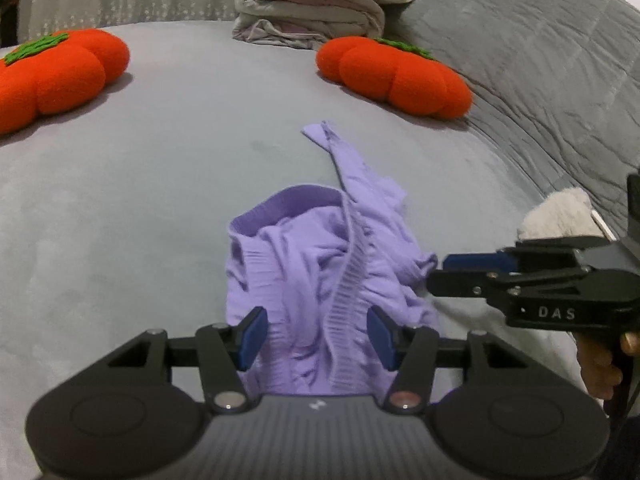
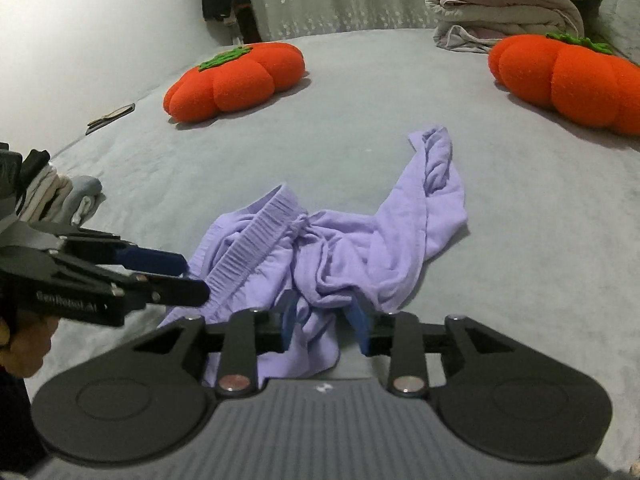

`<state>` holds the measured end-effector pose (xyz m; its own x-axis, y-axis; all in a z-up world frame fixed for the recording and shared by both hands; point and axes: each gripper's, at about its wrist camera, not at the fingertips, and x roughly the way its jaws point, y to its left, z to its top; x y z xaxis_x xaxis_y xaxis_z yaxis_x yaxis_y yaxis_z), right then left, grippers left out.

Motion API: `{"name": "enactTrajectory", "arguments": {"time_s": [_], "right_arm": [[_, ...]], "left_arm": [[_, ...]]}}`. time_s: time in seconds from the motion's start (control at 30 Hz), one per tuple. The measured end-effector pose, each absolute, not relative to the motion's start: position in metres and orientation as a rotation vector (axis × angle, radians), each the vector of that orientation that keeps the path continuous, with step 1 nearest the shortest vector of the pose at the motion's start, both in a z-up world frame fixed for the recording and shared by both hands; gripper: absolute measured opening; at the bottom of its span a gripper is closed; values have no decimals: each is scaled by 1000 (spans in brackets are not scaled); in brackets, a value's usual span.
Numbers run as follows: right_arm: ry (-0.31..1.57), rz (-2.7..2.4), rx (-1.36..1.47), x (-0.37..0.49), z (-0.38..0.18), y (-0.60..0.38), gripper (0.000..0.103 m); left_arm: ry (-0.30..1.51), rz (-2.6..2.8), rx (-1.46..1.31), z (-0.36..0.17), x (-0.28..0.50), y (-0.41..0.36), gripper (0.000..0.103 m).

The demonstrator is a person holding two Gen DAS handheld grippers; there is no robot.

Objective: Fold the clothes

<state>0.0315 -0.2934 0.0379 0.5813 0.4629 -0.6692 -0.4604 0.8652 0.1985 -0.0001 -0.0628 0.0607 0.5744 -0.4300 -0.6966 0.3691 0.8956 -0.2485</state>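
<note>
A crumpled lilac garment (image 1: 320,264) with a ribbed waistband (image 1: 352,280) lies on the grey bed (image 1: 160,184). One twisted leg (image 2: 436,168) stretches away from me. My left gripper (image 1: 316,336) hovers over the near end, its blue pads (image 1: 254,336) spread wide on either side of the waistband without pressing it. It also shows from the side in the right wrist view as the left gripper (image 2: 188,276), tips beside the waistband (image 2: 248,244). My right gripper (image 2: 324,320) stands open, with a loose bunch of lilac cloth (image 2: 320,300) between its fingers. From the left wrist view, the right gripper (image 1: 438,274) reaches the garment's right edge.
Two orange pumpkin cushions (image 1: 396,76) (image 1: 52,76) sit farther back, with a stack of folded bedding (image 1: 316,8) behind them. A rumpled grey quilt (image 1: 540,80) covers the right side. Folded socks or cloths (image 2: 60,196) lie at the left. A hand (image 1: 600,364) holds the right gripper's handle.
</note>
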Motion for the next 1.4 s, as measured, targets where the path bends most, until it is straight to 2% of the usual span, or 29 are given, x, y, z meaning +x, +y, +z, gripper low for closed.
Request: {"name": "enactTrajectory", "arguments": {"time_s": [0.13,0.17,0.27,0.4,0.63,1.07,1.13,1.2,1.23,1.4], "right_arm": [[782,532,7,32,34,-290,35],[783,530,8,32,35,-291,35],[784,529,7,32,36,-292,35],[780,529,6,32,36,-293,35],[771,537,9,30,37,-294,35],[744,602,-46,23,38,-274,35],[746,605,-58,22,37,-270,35],[748,606,-69,21,36,-268,35],[749,606,-74,21,35,-267,35],[751,619,-84,19,34,-263,35]], "left_arm": [[813,-467,-18,59,-6,-74,48],[823,-466,-4,56,-5,-77,41],[860,-460,28,49,-4,-82,14],[872,-487,13,51,-11,-80,6],[884,-551,-53,63,-42,-68,6],[960,-568,-30,42,-72,-45,8],[958,-587,-19,44,-73,-47,14],[941,-573,-23,48,-71,-43,41],[929,-555,-32,50,-68,-40,46],[894,-481,-107,56,-44,-26,50]]}}
